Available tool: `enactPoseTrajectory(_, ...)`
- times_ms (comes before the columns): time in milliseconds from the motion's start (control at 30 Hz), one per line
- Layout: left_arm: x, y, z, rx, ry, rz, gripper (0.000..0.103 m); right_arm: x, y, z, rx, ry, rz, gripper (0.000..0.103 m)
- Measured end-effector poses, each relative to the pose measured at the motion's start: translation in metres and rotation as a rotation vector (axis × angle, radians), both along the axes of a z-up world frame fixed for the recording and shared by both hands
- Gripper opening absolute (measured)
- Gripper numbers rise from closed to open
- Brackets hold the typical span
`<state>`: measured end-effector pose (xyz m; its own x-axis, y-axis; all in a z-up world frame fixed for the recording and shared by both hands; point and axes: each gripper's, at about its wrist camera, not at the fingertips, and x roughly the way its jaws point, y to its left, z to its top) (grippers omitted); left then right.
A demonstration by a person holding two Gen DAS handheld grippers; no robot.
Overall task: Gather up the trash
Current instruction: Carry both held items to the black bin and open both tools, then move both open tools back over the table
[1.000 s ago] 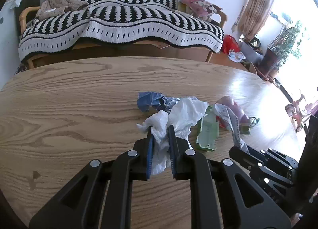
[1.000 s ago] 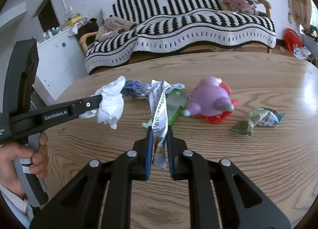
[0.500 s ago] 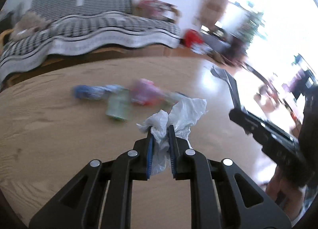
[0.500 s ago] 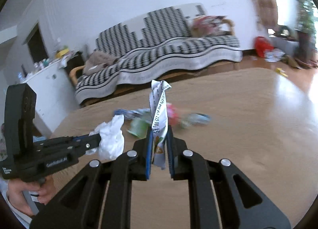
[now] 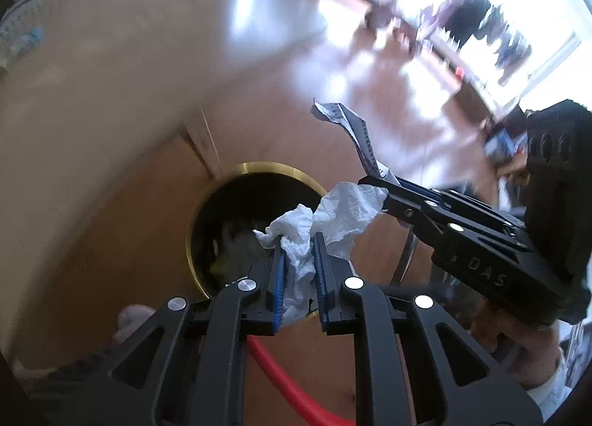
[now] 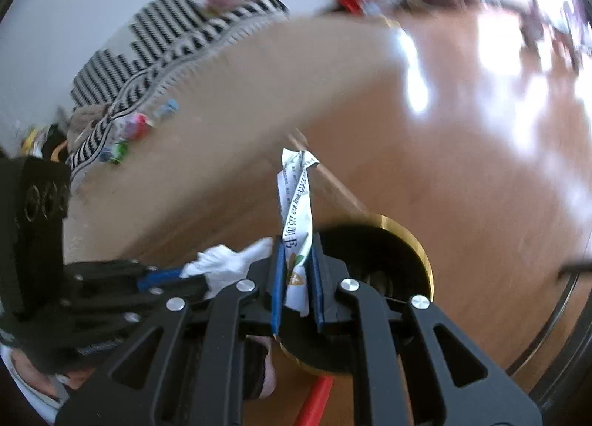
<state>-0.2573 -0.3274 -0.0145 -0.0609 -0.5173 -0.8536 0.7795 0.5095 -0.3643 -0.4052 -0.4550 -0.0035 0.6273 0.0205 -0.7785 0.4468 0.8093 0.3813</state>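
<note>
Above gold-rimmed bin (image 5: pixel 207 204): left jaws tight on tissue (image 5: pixel 299 248), right jaws on wrapper (image 6: pixel 296 211).

Left wrist cam sits behind the left gripper (image 5: pixel 299 241), looks steeply down along its fingers, close over the gold-rimmed bin (image 5: pixel 259 168) on the wood floor (image 5: pixel 111 167); right gripper (image 5: pixel 381 185) comes in from frame right. Right wrist cam sits behind the right gripper (image 6: pixel 298 244), also tilted down, same bin (image 6: pixel 418 248) just ahead & close; left gripper (image 6: pixel 174 274) at frame left. Both share bin, floor, each other's gripper; bkgd blurred
</note>
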Motion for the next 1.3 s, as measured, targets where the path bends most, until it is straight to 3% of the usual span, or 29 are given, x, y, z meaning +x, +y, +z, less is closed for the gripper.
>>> enactPoseTrajectory(133,-0.012,-0.013,-0.024,0.058,0.026,-0.044,0.013,-0.022,-0.013,-0.034,0.081,0.032,-0.042,0.014)
enactPoseTrajectory(300,-0.008,-0.013,-0.029,0.076,0.023,-0.036,0.015,-0.026,-0.019,-0.039,0.120,0.027,-0.072,0.015)
enactPoseTrajectory(333,-0.007,-0.012,-0.030,0.081,0.030,-0.028,0.032,-0.018,-0.020,-0.039,0.140,0.018,-0.086,0.017)
enactPoseTrajectory(367,-0.002,-0.015,-0.031,0.086,0.045,-0.020,0.052,-0.018,-0.023,-0.039,0.156,0.016,-0.102,0.047)
enactPoseTrajectory(400,-0.004,-0.015,-0.032,0.087,0.064,-0.015,0.099,-0.022,-0.026,-0.040,0.162,0.015,-0.114,0.098)
enactPoseTrajectory(433,-0.003,-0.014,-0.034,0.086,0.092,-0.027,0.097,-0.027,-0.030,-0.041,0.175,0.016,-0.145,0.093)
enactPoseTrajectory(467,-0.005,-0.014,-0.034,0.095,0.096,-0.039,0.097,-0.028,-0.034,-0.043,0.200,0.013,-0.167,0.097)
enactPoseTrajectory(567,-0.003,-0.009,-0.029,0.082,0.038,-0.032,0.097,-0.033,-0.047,-0.045,0.237,-0.025,-0.211,0.097)
enactPoseTrajectory(833,0.024,0.029,0.025,0.003,-0.117,0.067,0.097,-0.029,-0.047,-0.015,0.106,-0.094,-0.277,0.097)
enactPoseTrajectory(1000,0.079,0.098,0.062,-0.020,-0.220,0.262,0.097,0.017,-0.022,0.005,-0.029,-0.067,-0.170,0.097)
enactPoseTrajectory(1100,0.126,0.166,0.073,0.026,-0.299,0.449,0.097,0.068,0.010,0.017,-0.104,-0.065,-0.055,0.097)
enactPoseTrajectory(1300,0.219,0.281,0.086,0.129,-0.366,0.739,0.097,0.189,0.083,0.045,-0.197,-0.128,0.153,0.097)
